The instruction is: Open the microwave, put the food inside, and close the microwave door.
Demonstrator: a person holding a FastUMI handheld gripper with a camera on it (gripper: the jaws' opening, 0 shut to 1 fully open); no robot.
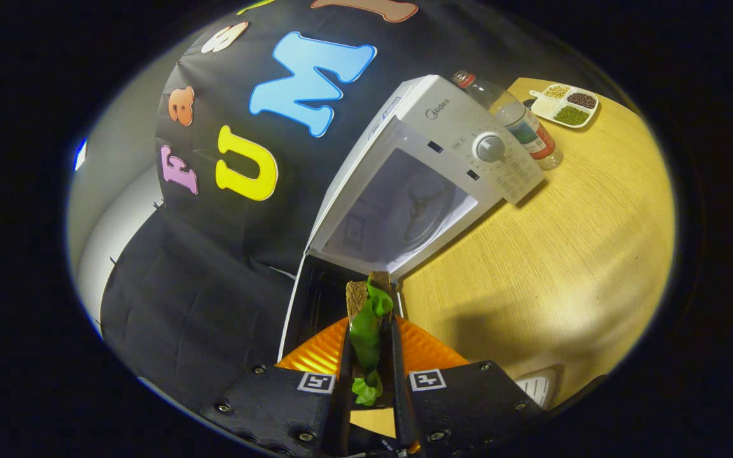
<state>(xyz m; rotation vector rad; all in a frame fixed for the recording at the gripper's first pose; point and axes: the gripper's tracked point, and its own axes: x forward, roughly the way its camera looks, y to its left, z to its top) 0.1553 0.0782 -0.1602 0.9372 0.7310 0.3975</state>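
One step of three looks done to us: the microwave point(443, 159) stands with its door point(315, 299) swung open to the left of the cavity. Our tool point(369, 356) is nearly closed, both fingers pressing the sandwich point(368, 312) between them, so the food sits just short of the microwave's opening, not yet inside. Loading it and shutting the door remain, we judge. The sandwich shows grainy brown bread and limp, glossy green lettuce. Right of the microwave, on the pale wood-grain surface point(583, 254), stand a clear plastic bottle point(519, 124) and a sectioned tray point(565, 106) of beans.
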